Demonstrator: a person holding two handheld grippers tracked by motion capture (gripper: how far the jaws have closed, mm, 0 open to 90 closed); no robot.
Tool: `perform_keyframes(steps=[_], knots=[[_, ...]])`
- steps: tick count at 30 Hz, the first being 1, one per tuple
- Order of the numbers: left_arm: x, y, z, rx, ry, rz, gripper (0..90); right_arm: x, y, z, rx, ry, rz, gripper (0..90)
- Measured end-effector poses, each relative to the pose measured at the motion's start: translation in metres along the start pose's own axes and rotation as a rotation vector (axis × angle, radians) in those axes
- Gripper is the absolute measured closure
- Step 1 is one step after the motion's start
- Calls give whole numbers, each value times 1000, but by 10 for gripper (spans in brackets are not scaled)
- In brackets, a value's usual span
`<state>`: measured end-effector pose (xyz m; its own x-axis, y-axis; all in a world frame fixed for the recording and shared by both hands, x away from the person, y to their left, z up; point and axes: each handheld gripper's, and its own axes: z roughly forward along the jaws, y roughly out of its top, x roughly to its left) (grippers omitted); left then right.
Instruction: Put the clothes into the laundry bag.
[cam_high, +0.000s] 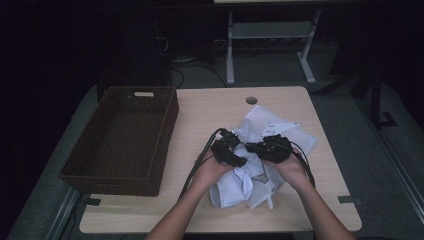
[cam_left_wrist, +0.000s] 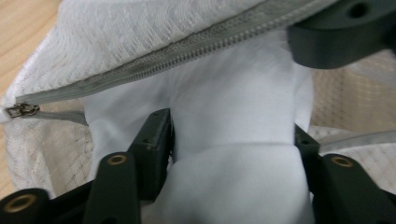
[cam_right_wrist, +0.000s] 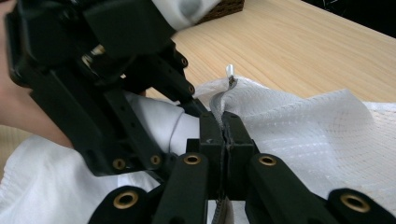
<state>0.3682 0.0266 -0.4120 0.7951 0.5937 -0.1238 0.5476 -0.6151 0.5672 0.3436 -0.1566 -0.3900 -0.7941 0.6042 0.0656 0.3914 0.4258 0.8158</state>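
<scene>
one mesh bag (cam_high: 260, 192), one white garment (cam_left_wrist: 233, 116), one basket (cam_high: 125, 137)

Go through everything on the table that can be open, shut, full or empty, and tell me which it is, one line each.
White mesh laundry bag with grey zipper: unzipped, mouth open.
White folded cloth garment: partly inside the bag's mouth.
Dark brown woven rectangular basket: empty.
Left claw: around the garment; whether it presses, I cannot tell.
Right claw: shut on the bag's zipper edge.

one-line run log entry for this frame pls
left gripper: white garment between jaws, at mesh laundry bag opening | right gripper: shut on bag's zipper edge | wicker basket: left on table
</scene>
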Motion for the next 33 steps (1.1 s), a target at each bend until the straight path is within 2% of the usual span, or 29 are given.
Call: perform_keyframes(steps=[3, 7, 10, 14, 18, 21, 27, 33], knots=[[0, -3, -8, -23, -4, 8, 383, 0, 0, 0, 2, -1, 0, 881], [1, -9, -23, -35, -38, 33, 338, 0, 0, 0, 0, -1, -2, 881], [2, -15, -35, -64, -52, 36, 315, 0, 0, 0, 1, -1, -1, 881], [6, -26, -51, -93, -53, 54, 290, 1, 0, 0, 2, -3, -2, 881], [12, -43, -65, -125, -43, 47, 278, 1, -1, -1, 2, -2, 1, 881], [17, -56, -75, -120, -23, 52, 269, 0, -1, -1, 3, -5, 1, 881], [23, -81, -83, -110, -1, 26, 268, 0, -1, -2, 3, -5, 0, 881], [26, -100, -68, -50, -4, 9, 269, 0, -2, -3, 3, -6, -1, 881]])
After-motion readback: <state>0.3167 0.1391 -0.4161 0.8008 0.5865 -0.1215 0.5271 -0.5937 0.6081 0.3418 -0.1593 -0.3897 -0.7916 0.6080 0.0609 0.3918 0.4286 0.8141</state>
